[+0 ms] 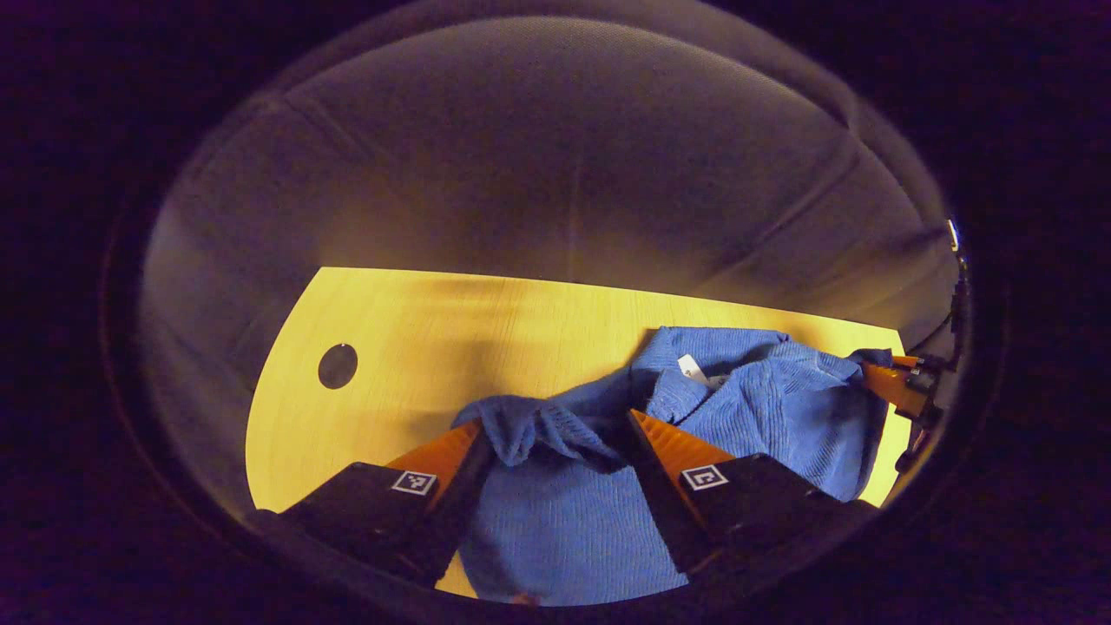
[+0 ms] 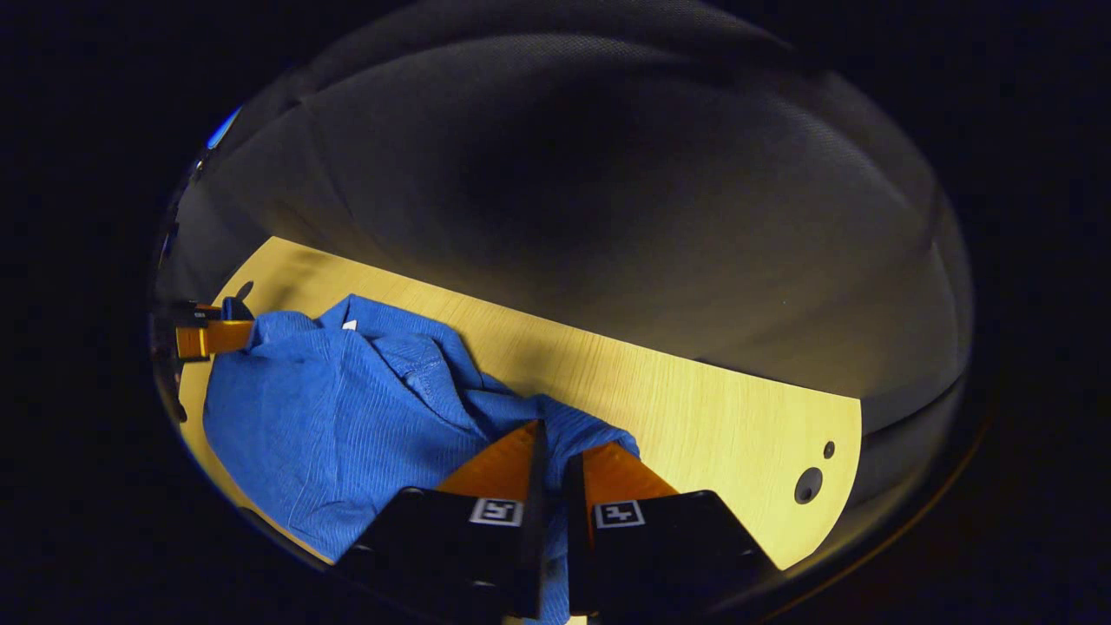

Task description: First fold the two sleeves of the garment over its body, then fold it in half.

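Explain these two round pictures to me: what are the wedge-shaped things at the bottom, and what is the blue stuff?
The wedges are the two fingers of a hand-held gripper; a person holds one in each hand, and a camera rides on each, looking along its fingers. The blue stuff is a knitted garment lying rumpled on a pale wooden table. In the left gripper view, the left gripper stands open with a bunched part of the cloth between its fingers. In the right gripper view, the right gripper is nearly closed, pinching a fold of the cloth. Each view also shows the other gripper at the garment's far edge.
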Motion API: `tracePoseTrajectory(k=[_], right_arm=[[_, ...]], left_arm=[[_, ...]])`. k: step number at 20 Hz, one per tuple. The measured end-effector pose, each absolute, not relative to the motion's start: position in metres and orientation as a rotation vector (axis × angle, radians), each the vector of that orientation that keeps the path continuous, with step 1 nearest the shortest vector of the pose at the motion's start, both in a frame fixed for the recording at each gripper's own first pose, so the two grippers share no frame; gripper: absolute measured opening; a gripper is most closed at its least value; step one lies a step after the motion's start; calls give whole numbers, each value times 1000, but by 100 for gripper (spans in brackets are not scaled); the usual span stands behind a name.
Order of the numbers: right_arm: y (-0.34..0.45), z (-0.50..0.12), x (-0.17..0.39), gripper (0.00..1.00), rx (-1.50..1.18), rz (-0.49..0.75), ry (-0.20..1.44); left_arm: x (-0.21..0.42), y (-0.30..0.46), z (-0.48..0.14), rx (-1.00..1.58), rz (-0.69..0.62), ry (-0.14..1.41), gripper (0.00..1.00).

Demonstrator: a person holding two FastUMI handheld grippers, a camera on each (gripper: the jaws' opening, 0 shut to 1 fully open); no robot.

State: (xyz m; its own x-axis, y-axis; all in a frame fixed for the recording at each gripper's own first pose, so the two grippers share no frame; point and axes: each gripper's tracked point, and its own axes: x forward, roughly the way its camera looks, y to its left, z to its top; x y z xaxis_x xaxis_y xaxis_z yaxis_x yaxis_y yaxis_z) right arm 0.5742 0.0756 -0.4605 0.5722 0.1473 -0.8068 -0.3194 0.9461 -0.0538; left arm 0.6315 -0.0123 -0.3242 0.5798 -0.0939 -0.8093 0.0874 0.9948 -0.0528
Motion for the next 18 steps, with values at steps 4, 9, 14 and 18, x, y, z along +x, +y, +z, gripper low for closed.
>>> tracePoseTrajectory(k=[4,9,14,18], right_arm=[[84,-446,569,75,-203,274,837],[77,-425,561,99,-212,217,731],[70,-370,544,99,-177,187,626],[60,-321,513,99,-163,175,529]], left_arm=[[630,-23,-295,-22,-140,874,82],[627,-21,-279,10,-150,749,83],[599,-22,-244,2,-140,637,83],[565,-18,-226,-43,-148,563,83]])
